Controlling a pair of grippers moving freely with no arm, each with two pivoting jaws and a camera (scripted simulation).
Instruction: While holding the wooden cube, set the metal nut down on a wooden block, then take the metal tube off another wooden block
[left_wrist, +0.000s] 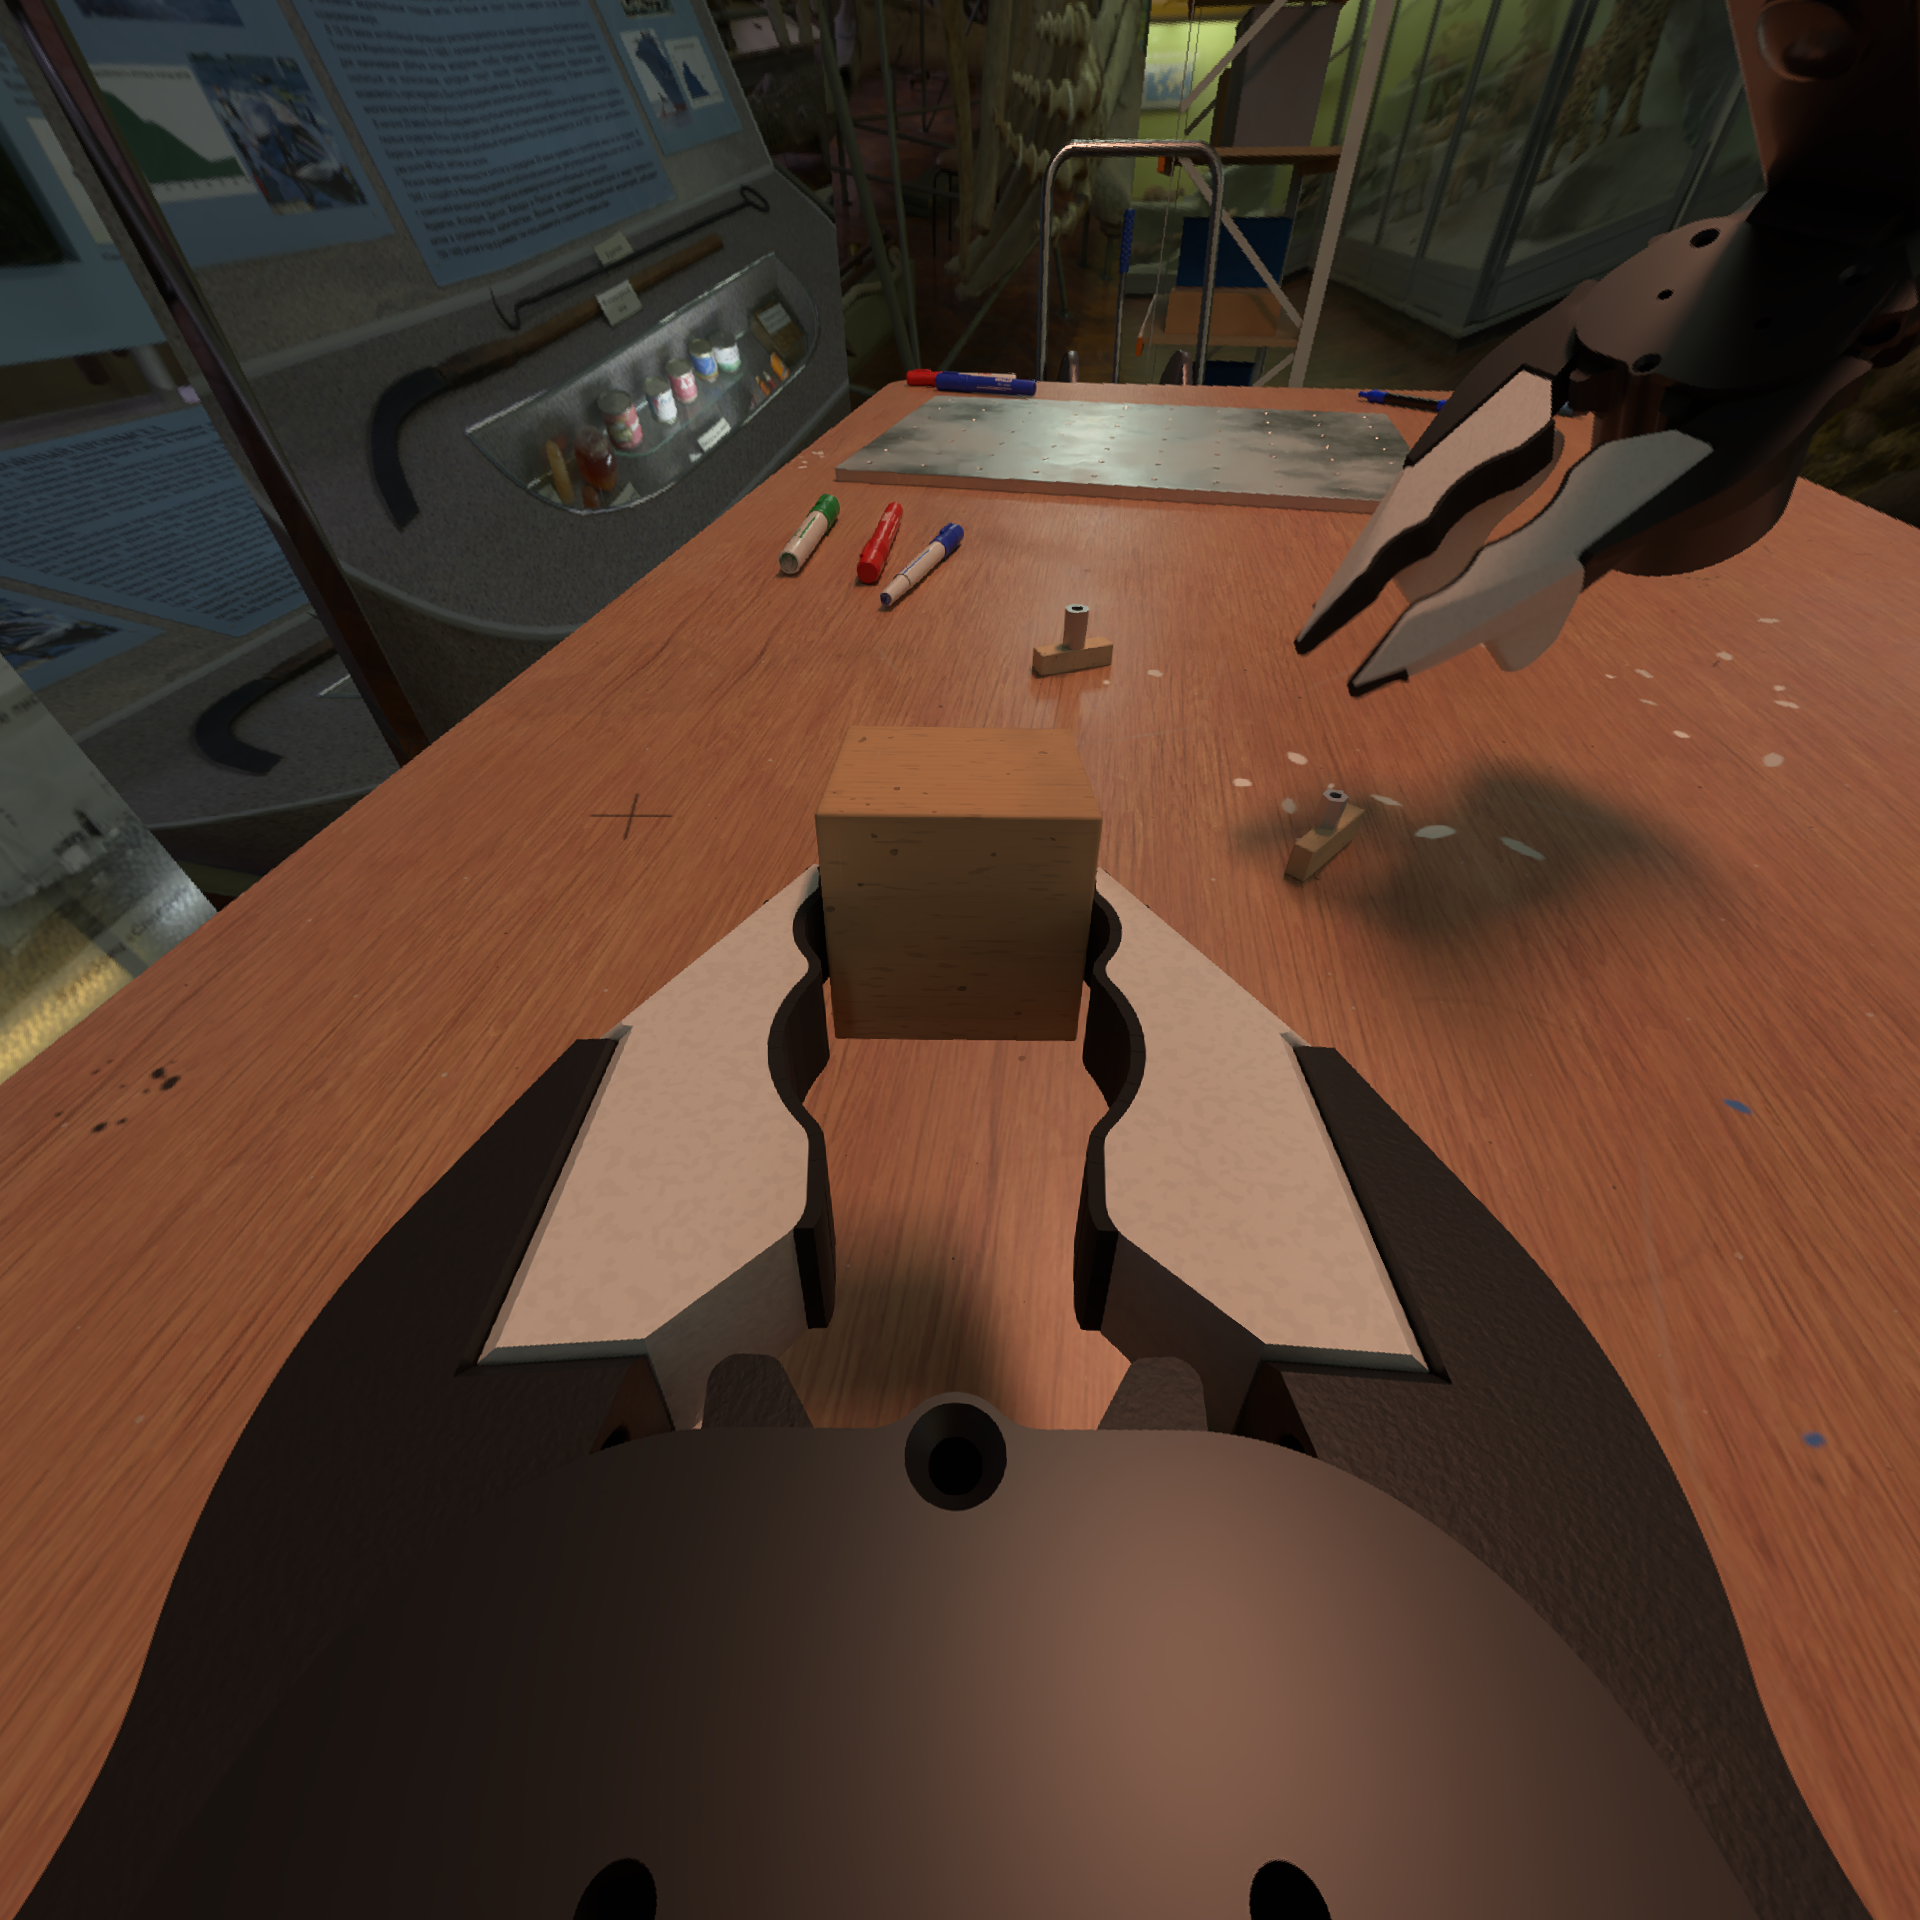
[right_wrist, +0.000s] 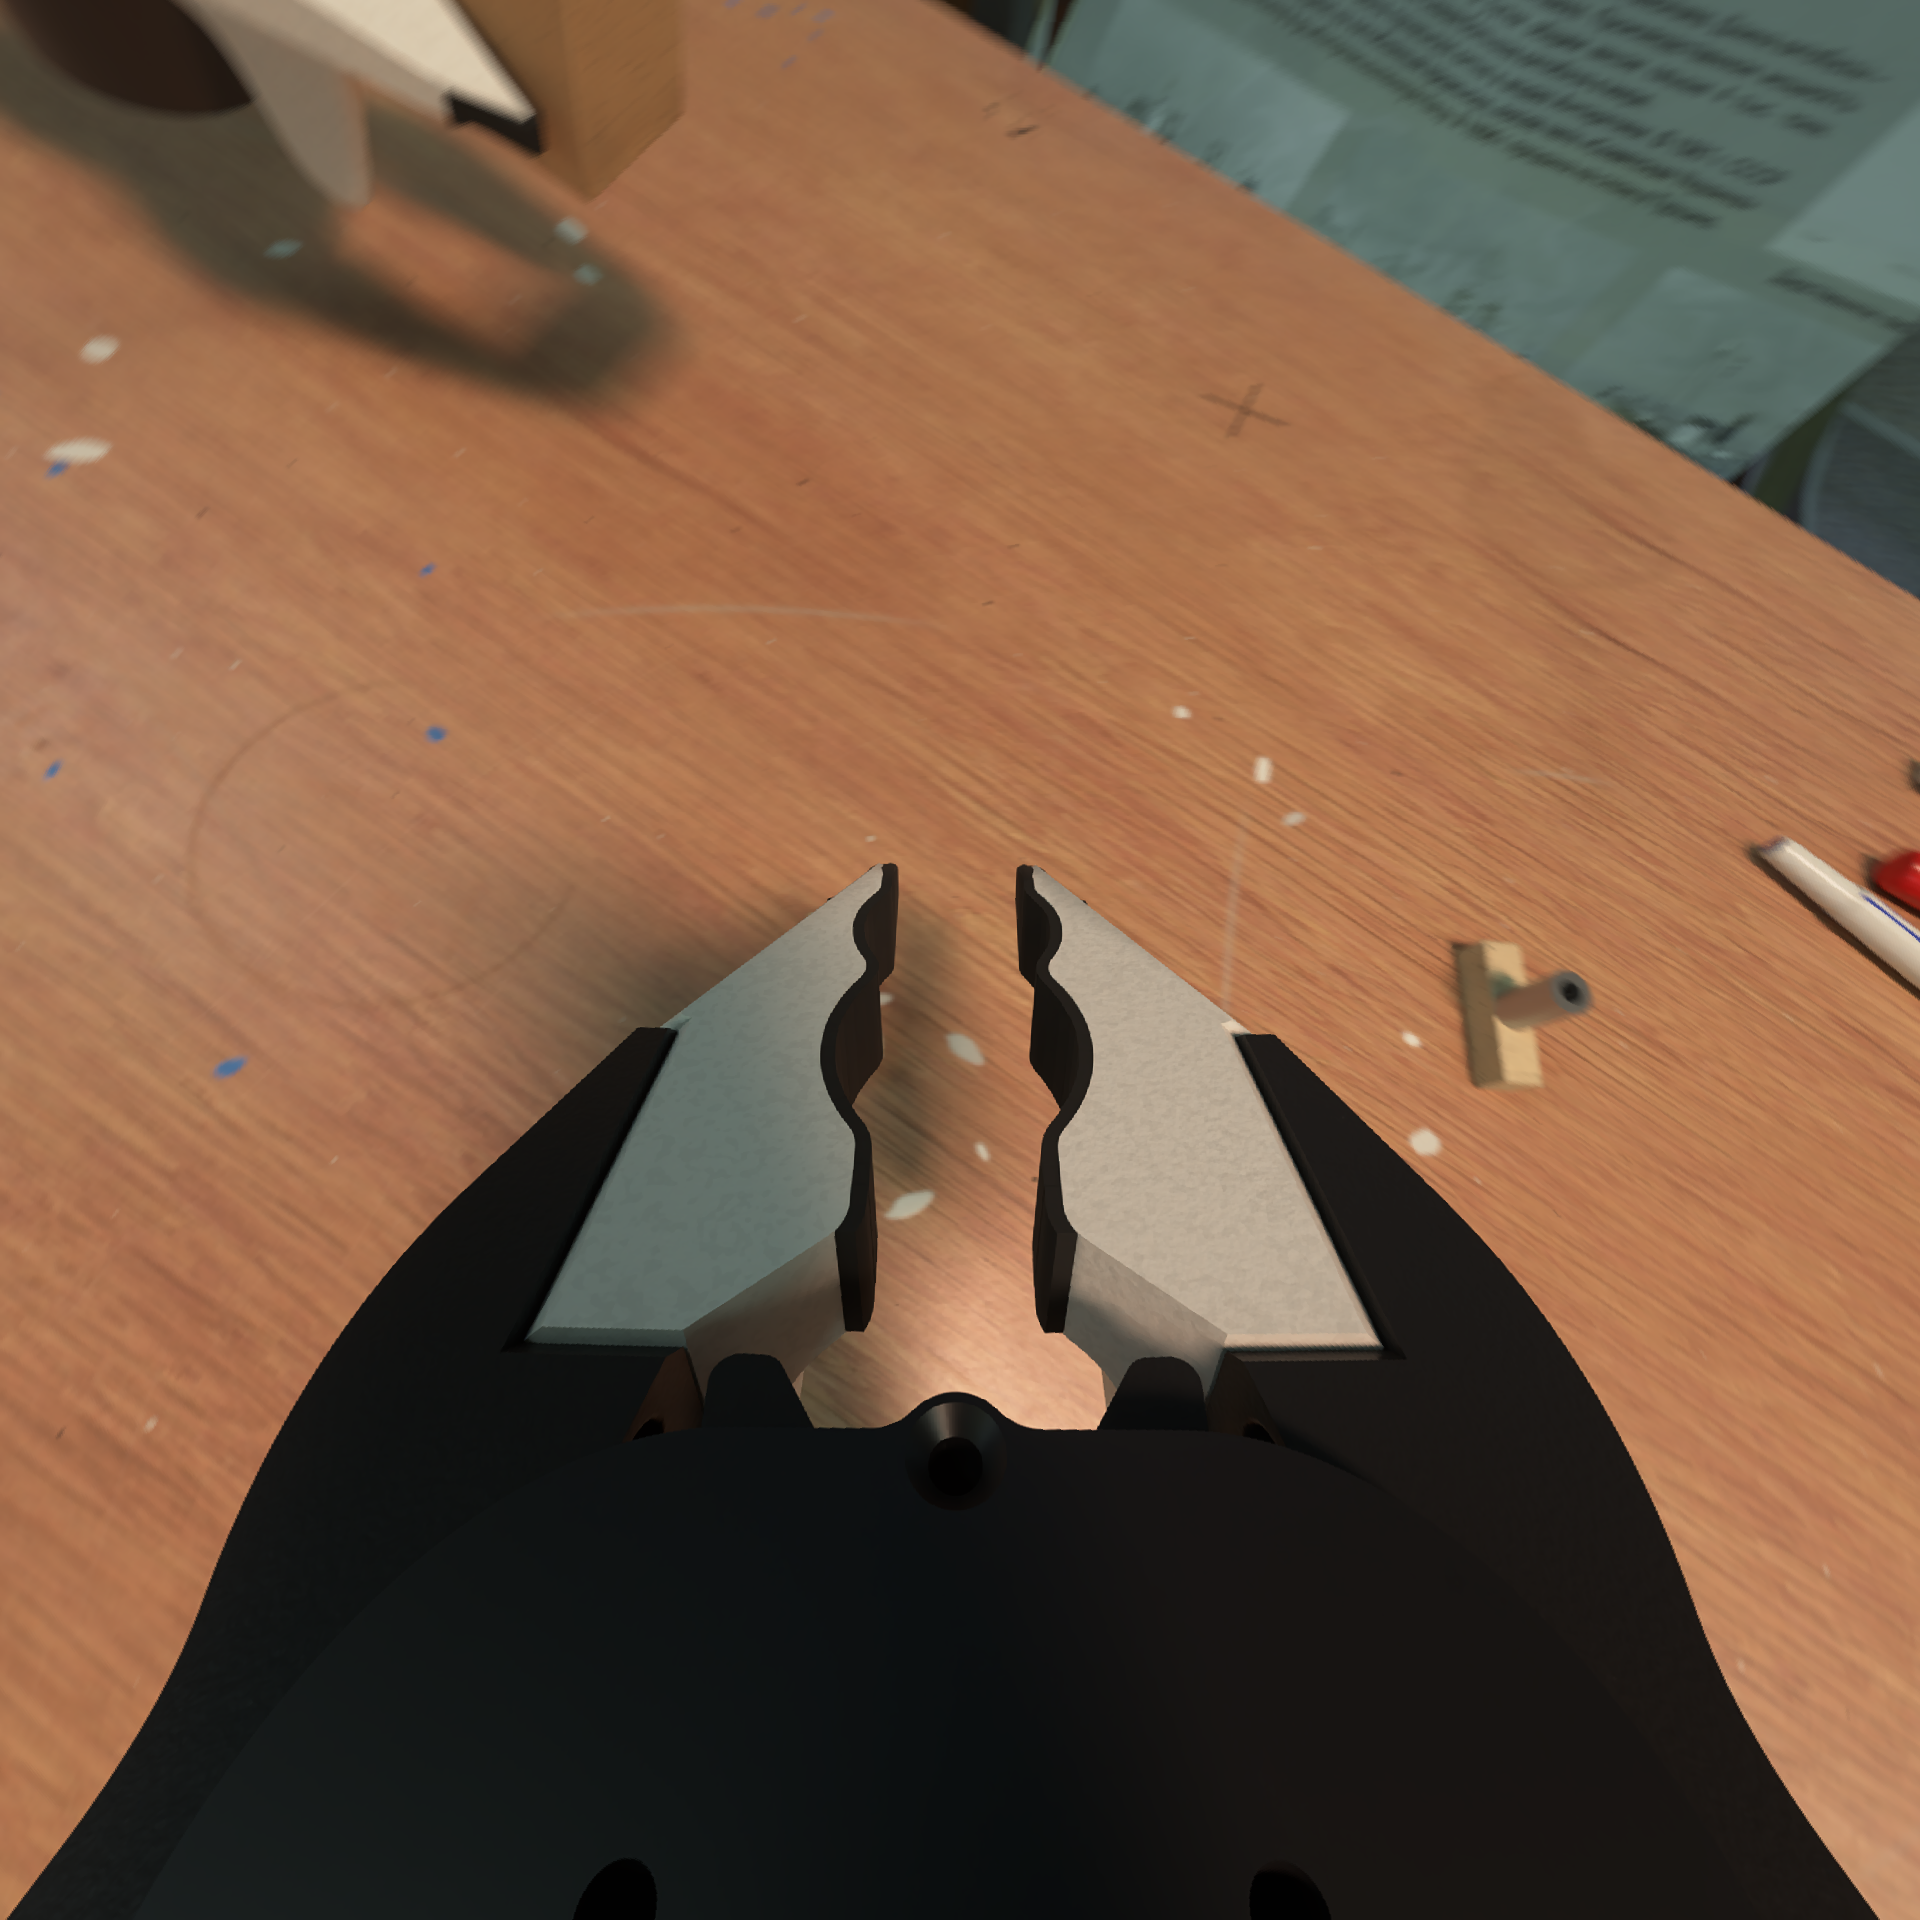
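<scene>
The left claw (left_wrist: 956, 925) pinches the wooden cube (left_wrist: 958, 883) between its 2 fingers, each pressed against one side of the cube, which is held above the bench (left_wrist: 520, 1039). In the right wrist view the cube (right_wrist: 613, 83) and part of that claw show at the top left edge, with their shadow on the wood below.

The right claw (right_wrist: 956, 873) is empty, its fingers spread a little with bare bench showing in the gap. In the left wrist view it (left_wrist: 1340, 665) hangs above the bench at the upper right, pointing down and left, and its shadow falls on the wood beneath.

At the edge of that shadow lies a small wooden block (left_wrist: 1317, 847) with the metal nut (left_wrist: 1333, 802) standing on it. Farther back a second wooden block (left_wrist: 1072, 657) carries the upright metal tube (left_wrist: 1075, 621). The right wrist view shows this tube (right_wrist: 1543, 1000) on its block (right_wrist: 1496, 1018) to the right of the claw, well apart from it.

Beyond the tube, 3 markers (left_wrist: 883, 540) in green, red and blue lie side by side. A grey metal plate (left_wrist: 1122, 457) rests flat at the far end, with a blue and red marker (left_wrist: 971, 382) behind it. White flecks (left_wrist: 1434, 831) dot the bench, and a small pencilled cross (left_wrist: 632, 816) marks it left of the cube.
</scene>
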